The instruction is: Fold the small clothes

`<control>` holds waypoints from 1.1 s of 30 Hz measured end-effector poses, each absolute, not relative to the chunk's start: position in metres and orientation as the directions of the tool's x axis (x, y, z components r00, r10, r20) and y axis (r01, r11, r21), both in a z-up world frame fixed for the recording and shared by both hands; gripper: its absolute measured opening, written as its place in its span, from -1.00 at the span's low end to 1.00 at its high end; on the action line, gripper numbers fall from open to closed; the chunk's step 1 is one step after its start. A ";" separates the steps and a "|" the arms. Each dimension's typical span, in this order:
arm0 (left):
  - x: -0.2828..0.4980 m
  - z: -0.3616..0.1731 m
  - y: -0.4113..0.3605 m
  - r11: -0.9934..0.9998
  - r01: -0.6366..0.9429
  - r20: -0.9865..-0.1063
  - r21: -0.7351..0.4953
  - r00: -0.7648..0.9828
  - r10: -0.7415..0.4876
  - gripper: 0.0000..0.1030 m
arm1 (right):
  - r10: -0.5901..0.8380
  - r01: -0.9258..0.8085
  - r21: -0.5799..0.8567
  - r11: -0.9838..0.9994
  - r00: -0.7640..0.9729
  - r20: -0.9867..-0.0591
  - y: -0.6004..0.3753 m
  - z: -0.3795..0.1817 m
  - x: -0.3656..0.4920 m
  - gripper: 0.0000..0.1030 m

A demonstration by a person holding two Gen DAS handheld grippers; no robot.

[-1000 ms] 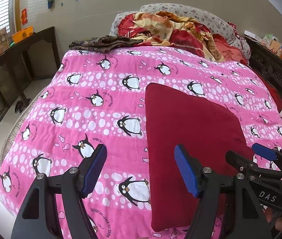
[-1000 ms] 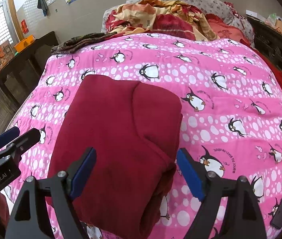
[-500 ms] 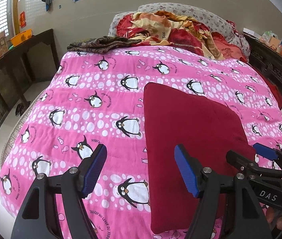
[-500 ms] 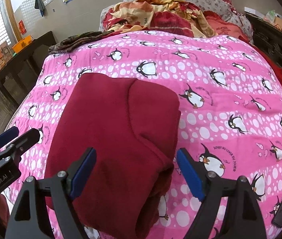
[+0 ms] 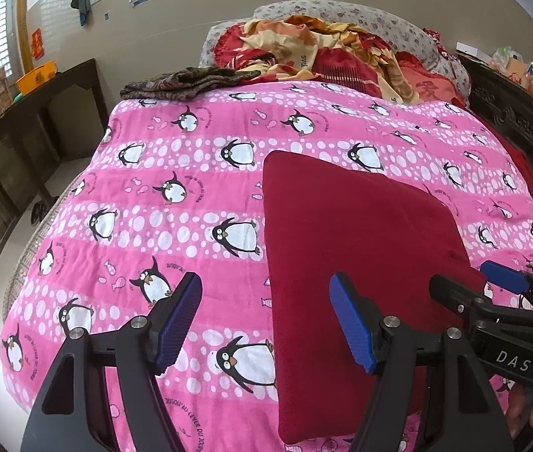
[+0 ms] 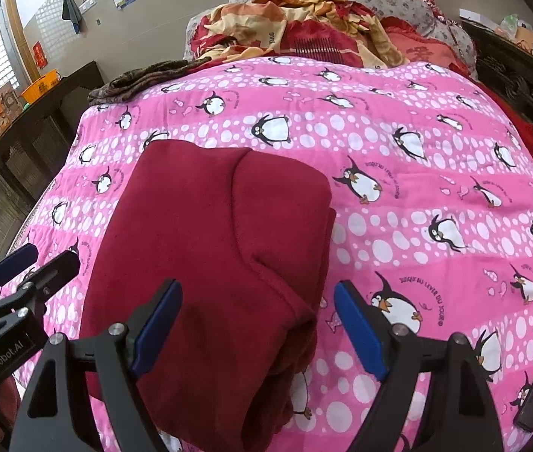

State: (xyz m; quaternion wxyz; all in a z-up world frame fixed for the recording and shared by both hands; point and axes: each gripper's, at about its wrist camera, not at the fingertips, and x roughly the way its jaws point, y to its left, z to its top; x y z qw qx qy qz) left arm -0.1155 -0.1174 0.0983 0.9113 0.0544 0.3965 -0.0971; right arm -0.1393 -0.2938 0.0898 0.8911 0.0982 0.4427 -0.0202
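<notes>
Both grippers hover with jaws wide and nothing between them: the left gripper [image 5: 265, 320] just left of the folded red garment [image 5: 360, 263], the right gripper [image 6: 258, 326] over its near right corner. The garment lies flat on the pink penguin blanket [image 6: 417, 188]. Risk: a pinch catching only the top layer could pull the fold apart. Compared with a second ago, hardly anything differs; both grippers remain open.

A dark red fleece garment [image 6: 206, 248] lies folded into a thick rectangle on the pink penguin-print blanket [image 6: 398, 143] — layers stacked at its right edge, one rounded flap folded across the top.
</notes>
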 end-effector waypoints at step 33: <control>-0.115 0.099 -0.116 0.976 0.218 -0.729 0.024 0.671 -0.132 -0.01 | 0.057 0.112 0.154 0.982 0.601 -0.797 -0.291 0.089 -0.135 0.67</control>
